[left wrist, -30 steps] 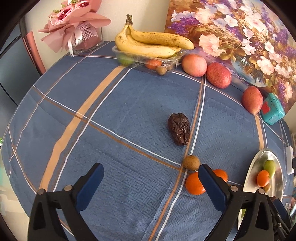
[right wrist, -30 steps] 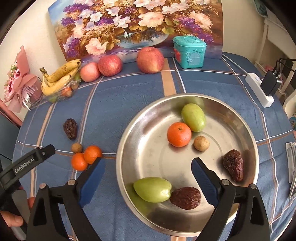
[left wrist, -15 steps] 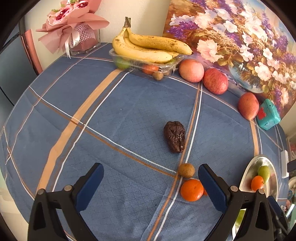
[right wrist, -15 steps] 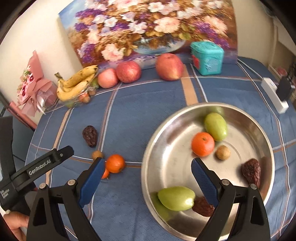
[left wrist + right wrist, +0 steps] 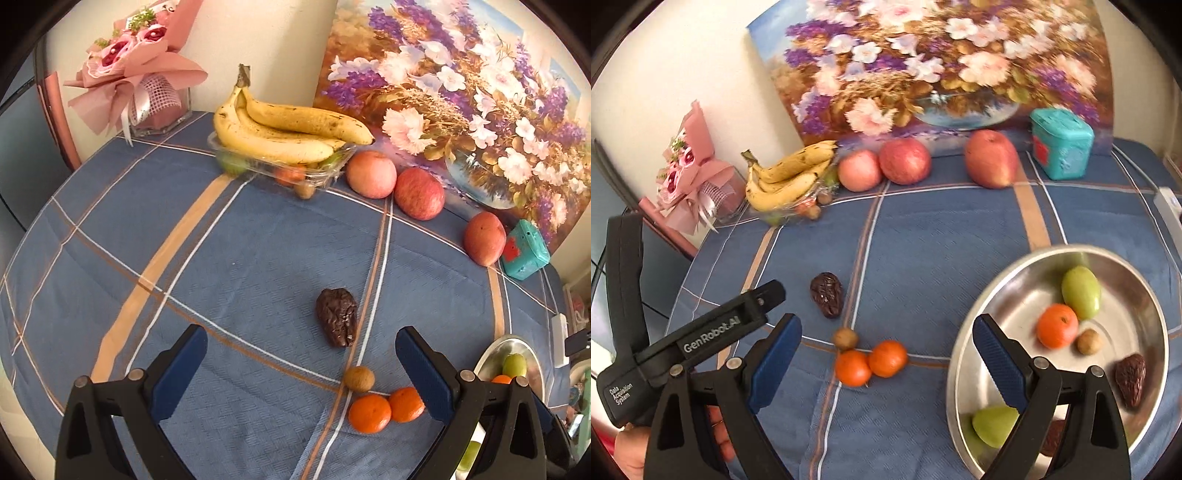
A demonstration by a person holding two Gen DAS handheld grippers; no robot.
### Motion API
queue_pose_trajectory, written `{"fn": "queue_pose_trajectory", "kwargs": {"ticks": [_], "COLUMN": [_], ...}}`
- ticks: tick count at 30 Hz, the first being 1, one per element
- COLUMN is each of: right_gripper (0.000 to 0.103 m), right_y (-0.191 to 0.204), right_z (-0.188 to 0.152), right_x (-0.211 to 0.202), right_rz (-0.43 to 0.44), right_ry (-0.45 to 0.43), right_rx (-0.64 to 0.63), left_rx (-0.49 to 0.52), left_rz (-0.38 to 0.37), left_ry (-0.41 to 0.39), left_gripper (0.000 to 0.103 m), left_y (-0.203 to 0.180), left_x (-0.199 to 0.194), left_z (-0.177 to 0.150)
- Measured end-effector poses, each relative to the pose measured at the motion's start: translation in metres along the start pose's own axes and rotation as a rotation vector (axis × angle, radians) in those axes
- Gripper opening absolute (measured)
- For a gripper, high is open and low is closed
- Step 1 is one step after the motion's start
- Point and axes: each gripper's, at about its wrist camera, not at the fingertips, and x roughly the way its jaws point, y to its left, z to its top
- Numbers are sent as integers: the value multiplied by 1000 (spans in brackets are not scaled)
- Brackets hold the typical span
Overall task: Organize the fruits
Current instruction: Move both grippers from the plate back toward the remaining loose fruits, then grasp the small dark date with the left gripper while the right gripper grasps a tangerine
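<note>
Both claws wide open, nothing gripped

Left claw (image 5: 301, 373) hovers over the worktop (image 5: 258, 251): dark date (image 5: 337, 322) at its 12 o'clock, brown nut (image 5: 359, 378) and two oranges (image 5: 386, 408) toward 3. Right claw (image 5: 886, 354) frames those oranges; bowl (image 5: 964, 354) at 3.

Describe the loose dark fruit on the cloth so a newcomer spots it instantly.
Start at the steel bowl and look left across the blue plaid tablecloth, past the two oranges. Just beyond the small round brown fruit lies the dried date. It alone there is dark, wrinkled and elongated.
</note>
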Motion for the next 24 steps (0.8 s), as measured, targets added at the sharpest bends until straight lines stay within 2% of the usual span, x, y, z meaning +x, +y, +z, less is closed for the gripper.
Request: {"fn": "queue_pose_trajectory", "kwargs": {"ticks": [3, 7, 9, 13, 15, 19, 24], "right_gripper": [93, 77, 77, 76, 76, 67, 63], "right_y": [6, 8, 9, 8, 6, 3, 3], "right_z": [1, 8, 10, 14, 14, 15, 10], "right_x": [7, 18, 22, 33, 38, 45, 54], "right_rz": [12, 3, 5, -3, -2, 9, 13], "right_ry": [18, 45, 57, 88, 107, 133, 172], "right_rx": [-6, -6, 0, -11, 3, 16, 17], "left_rx": [-17, -59, -59, -47, -22, 6, 38], "left_rz": [-13, -56, -64, -102, -82, -100, -93], "left_ry": [3, -14, -30, 5, 26, 65, 96], "left_gripper": [103, 103, 103, 103, 103, 103, 102], "left_y": [0, 4, 3, -4, -10, -17, -19], "left_x": [5, 9, 11, 23, 31, 43, 54], "left_z": [3, 9, 15, 25, 28, 29, 26]}}
